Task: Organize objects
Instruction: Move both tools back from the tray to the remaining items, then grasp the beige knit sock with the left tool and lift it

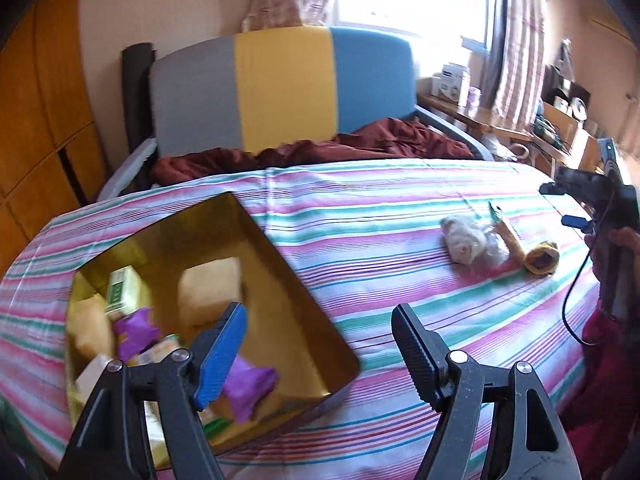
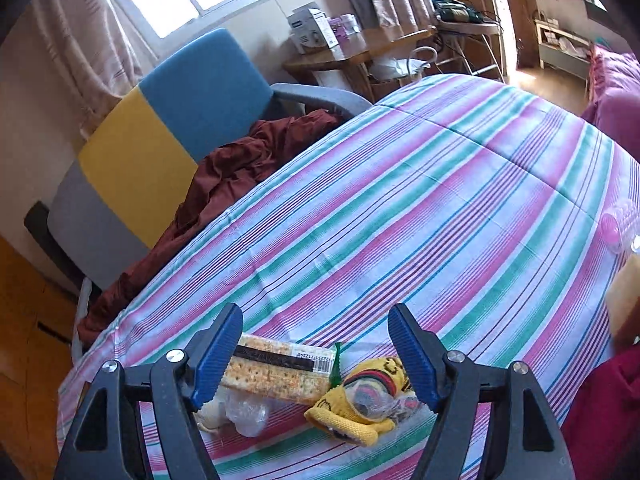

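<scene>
A gold box [image 1: 280, 280] sits on the striped bed cover [image 1: 400, 208] at the left, holding several small packets, among them purple pouches [image 1: 248, 388] and a green-white carton [image 1: 120, 292]. My left gripper [image 1: 320, 344] is open and empty, over the box's right edge. My right gripper [image 2: 316, 352] is open and empty, just above a cracker packet [image 2: 276, 372], a yellow knitted toy [image 2: 360, 404] and a clear plastic bag [image 2: 248, 412]. The same pile [image 1: 492, 248] shows in the left wrist view, with the right gripper's body [image 1: 612, 208] beyond it.
A grey, yellow and blue chair [image 1: 280, 84] with a maroon cloth [image 1: 312, 148] stands behind the bed. A wooden desk [image 2: 348, 60] with boxes is by the window. A pink-capped bottle [image 2: 620, 228] lies at the cover's right edge.
</scene>
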`<state>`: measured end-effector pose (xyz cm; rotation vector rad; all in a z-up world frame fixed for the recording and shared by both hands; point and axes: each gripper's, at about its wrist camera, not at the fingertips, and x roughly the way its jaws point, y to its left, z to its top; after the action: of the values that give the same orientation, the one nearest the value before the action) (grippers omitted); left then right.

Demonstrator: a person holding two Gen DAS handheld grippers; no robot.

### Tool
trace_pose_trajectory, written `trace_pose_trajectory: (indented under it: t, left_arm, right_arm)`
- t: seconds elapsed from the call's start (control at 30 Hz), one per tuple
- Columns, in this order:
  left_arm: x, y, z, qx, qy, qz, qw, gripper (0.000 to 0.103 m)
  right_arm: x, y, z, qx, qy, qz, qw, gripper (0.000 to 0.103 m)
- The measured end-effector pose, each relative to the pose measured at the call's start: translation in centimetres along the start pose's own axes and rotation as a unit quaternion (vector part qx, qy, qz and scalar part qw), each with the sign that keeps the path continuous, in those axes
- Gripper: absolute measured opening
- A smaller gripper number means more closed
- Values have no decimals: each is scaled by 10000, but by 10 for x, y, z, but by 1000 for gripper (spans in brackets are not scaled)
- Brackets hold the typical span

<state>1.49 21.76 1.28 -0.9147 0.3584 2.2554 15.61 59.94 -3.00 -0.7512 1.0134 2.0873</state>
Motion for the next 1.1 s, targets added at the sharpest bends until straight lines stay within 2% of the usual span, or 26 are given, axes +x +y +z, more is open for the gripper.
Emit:
trace_pose_trajectory:
  t: [0.1, 0.27, 0.4, 0.6, 0.87, 1.1]
  left_arm:
    - [14, -27, 8, 203, 95, -279, 9994, 75]
    - [39, -67, 17, 495, 302, -634, 9963, 75]
    - [67, -85, 28, 303, 648, -951, 9929, 75]
    - [105, -113, 50, 295, 873, -1189, 9886, 75]
    - [160, -144, 81, 161, 1149, -1309, 9846, 75]
    - [207, -160, 88, 131, 1488, -1223, 9812, 76]
  right_arm:
    - [-1, -10, 3, 297, 85, 179, 9994, 76]
    - [5, -14, 2, 454, 312, 372, 9978, 76]
    - [2, -22, 4, 667, 252, 521, 9961, 76]
    - [2, -28, 5, 859, 315, 711, 9933, 76]
    - [6, -23, 4, 736, 474, 839, 9926, 77]
    - [8, -25, 3, 788, 530, 884, 9915, 77]
